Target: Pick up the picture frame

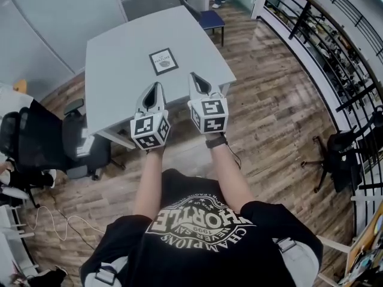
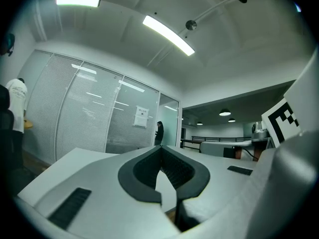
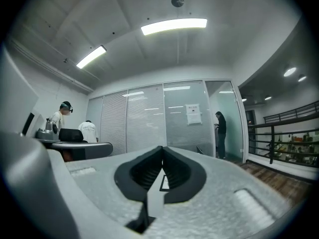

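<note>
We see the picture frame point(image 1: 163, 61) lying flat on the grey table point(image 1: 119, 52), dark border, white middle with small print, roughly mid-table and toward the far side. Nothing is touching it. In the right gripper view we catch a sliver of it point(image 3: 164, 183) on the tabletop through the gap behind the jaws.

Both grippers hover over the near table edge, short of the frame and clear of it. The left gripper point(image 1: 157, 86) sits on the left, tips pointing at the frame, with its marker cube point(image 1: 149, 130) at the rear. The right gripper point(image 1: 194, 76) is just beside it on the right, with its own marker cube point(image 1: 209, 113) behind.

Left gripper point(image 2: 160, 148): jaws closed together, nothing between them. Right gripper point(image 3: 162, 148): the same, tips meeting, empty. Both are held level.

We note a dark watch point(image 1: 216, 140) on the right wrist and a black printed T-shirt point(image 1: 197, 232) below.

Around the table there is a blue chair point(image 1: 209, 20) at the far corner, a black office chair point(image 1: 84, 142) at the left and a wood floor point(image 1: 269, 100). A black railing point(image 1: 311, 17) runs along the right. A person point(image 3: 221, 133) stands by the glass wall, with a paper notice point(image 3: 193, 113) on the glass.
</note>
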Demonstrator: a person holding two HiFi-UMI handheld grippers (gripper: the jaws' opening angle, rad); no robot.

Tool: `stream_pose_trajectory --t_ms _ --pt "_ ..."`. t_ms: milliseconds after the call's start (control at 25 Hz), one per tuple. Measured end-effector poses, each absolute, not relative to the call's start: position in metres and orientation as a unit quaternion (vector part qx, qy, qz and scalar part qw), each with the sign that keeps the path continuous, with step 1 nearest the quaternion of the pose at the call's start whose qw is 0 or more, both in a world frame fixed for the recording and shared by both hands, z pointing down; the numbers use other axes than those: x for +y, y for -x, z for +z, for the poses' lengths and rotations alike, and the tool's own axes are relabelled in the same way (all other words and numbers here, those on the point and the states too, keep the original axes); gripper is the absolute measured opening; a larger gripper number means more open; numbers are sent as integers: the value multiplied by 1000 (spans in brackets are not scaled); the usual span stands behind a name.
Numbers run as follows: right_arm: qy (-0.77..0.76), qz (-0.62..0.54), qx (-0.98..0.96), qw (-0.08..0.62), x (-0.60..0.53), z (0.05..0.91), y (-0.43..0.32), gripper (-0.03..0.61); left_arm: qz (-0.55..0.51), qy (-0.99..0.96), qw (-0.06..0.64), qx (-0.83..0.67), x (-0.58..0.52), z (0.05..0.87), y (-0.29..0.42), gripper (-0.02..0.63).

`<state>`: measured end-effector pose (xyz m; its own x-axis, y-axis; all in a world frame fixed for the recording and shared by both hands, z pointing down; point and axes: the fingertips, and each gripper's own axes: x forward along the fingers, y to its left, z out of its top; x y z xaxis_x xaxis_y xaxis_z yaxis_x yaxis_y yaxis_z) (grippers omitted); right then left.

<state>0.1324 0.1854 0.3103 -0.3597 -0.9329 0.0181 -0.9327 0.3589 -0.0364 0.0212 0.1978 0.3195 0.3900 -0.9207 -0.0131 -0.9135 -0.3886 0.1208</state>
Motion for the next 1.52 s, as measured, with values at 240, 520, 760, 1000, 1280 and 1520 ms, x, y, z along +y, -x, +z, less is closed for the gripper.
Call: stream_pose_trajectory --t_ms 240,520,760,1000,1280,1520 --pt "551 -35 834 4 175 319 -140 0 -27 -824 52 -563 189 325 -31 6" --pt "548 -44 835 -1 127 334 -139 0 -24 -827 64 -557 142 340 -34 6" --pt "540 -43 840 -19 61 343 -127 0 -40 -819 82 -566 72 348 -23 6" --pt "534 -41 844 -28 -13 336 -112 0 -52 -821 86 -563 -10 335 -16 6" --pt "521 -39 852 -48 -104 346 -79 0 -57 -815 97 -569 -104 346 12 6" --pt "508 -43 859 -48 -171 353 -31 -1 -69 -800 111 -586 -162 360 66 6"
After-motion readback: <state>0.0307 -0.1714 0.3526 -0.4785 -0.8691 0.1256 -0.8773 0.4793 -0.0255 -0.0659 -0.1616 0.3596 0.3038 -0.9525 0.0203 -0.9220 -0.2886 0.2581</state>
